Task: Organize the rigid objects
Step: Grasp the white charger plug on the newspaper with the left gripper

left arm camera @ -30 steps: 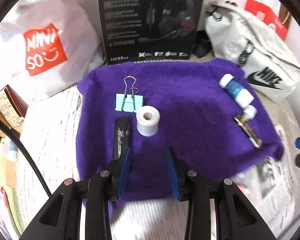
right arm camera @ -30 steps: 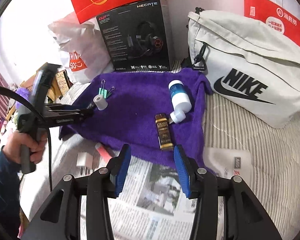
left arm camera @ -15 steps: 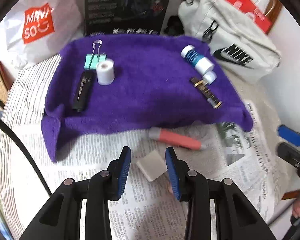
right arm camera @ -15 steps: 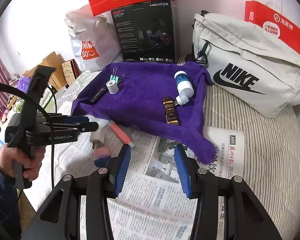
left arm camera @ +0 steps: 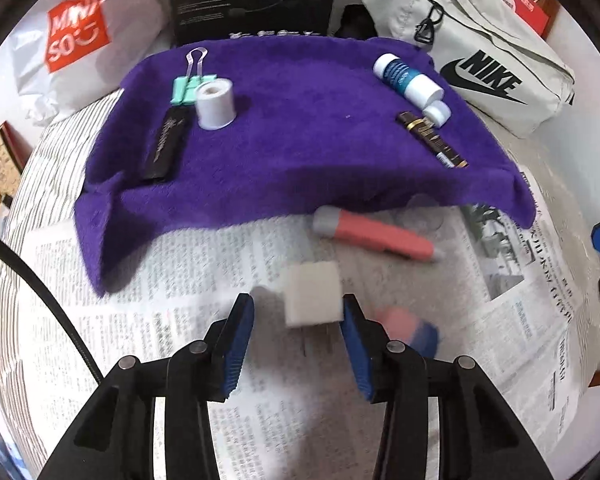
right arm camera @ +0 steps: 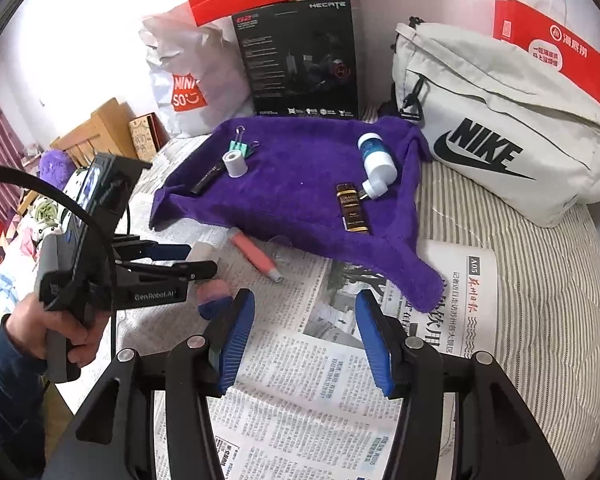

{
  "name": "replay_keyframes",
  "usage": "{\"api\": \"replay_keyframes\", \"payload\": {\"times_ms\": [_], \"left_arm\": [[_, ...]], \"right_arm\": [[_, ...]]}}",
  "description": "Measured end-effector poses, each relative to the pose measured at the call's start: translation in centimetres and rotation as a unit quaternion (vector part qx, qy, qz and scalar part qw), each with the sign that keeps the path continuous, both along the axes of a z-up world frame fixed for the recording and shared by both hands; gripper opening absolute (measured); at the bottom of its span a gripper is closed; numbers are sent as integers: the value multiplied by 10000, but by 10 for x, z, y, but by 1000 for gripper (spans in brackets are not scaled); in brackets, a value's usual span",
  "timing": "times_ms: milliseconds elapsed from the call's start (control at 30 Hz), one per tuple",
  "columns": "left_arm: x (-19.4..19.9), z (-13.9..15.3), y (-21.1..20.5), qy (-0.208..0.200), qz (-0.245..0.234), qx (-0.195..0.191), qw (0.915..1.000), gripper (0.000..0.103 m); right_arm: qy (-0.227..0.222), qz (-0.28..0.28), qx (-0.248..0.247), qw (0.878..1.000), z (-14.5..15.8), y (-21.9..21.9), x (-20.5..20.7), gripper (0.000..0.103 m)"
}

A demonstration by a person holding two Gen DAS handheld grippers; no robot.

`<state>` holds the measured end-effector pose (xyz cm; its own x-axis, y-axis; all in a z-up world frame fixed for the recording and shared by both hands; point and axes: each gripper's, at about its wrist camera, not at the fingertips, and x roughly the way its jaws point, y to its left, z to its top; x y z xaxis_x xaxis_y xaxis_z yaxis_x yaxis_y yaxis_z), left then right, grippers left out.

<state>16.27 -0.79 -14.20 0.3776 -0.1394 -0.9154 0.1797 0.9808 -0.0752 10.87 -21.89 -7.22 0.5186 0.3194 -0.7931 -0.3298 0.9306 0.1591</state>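
Observation:
A purple towel (left arm camera: 300, 140) carries a mint binder clip (left arm camera: 186, 88), a white tape roll (left arm camera: 215, 104), a black bar (left arm camera: 164, 144), a blue-and-white bottle (left arm camera: 406, 78) and a brown-gold bar (left arm camera: 432, 140). In front of it, on newspaper, lie a coral pen-shaped thing (left arm camera: 376, 236), a white cube (left arm camera: 314, 294) and a pink-and-blue eraser (left arm camera: 404, 324). My left gripper (left arm camera: 297, 304) straddles the cube; its jaws are opening, with a gap at the left pad. My right gripper (right arm camera: 304, 300) hovers over newspaper, jaws opening, nothing between them. The right wrist view shows the left gripper (right arm camera: 188, 259) at the cube (right arm camera: 204, 250).
A grey Nike bag (right arm camera: 500, 140), a black headset box (right arm camera: 300, 60) and a white Miniso bag (right arm camera: 188, 80) stand behind the towel. Newspaper (right arm camera: 320, 380) covers the striped bedding (right arm camera: 540, 280) in front. A hand (right arm camera: 80, 332) holds the left gripper.
My left gripper drew back from the towel to the newspaper and came down around the white cube, jaws widening. The right gripper's jaws widened a little.

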Motion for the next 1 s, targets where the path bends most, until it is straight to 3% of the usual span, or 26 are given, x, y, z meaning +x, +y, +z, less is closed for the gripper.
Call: {"api": "replay_keyframes", "payload": {"times_ms": [267,300,333,367,867,1000], "left_arm": [[2,-1,-2,-172,-64,-114,9998,41],[3,-1,-5,-214,-98,-91,9997,38],[3,-2,-7,-261,-136,-7,9996,28],[2,-2,-8,-328,-165,104,9993,27],[-19,-7,45,-902,77,-104,9958,27],[-26,-9,40,-1179,-25,121,9929,27]], "right_arm": [[-7,3,-74,10000,-1,2,3,52],[18,-6,-54,10000,-2,1,3,52],[39,-4,-59,10000,-4,1,3,52],[66,-7,-91,9999,-6,1,3,52],[271,-65,10,9996,-51,21,25,52],[224,-26,5,9997,-57,34,35,52]]}}
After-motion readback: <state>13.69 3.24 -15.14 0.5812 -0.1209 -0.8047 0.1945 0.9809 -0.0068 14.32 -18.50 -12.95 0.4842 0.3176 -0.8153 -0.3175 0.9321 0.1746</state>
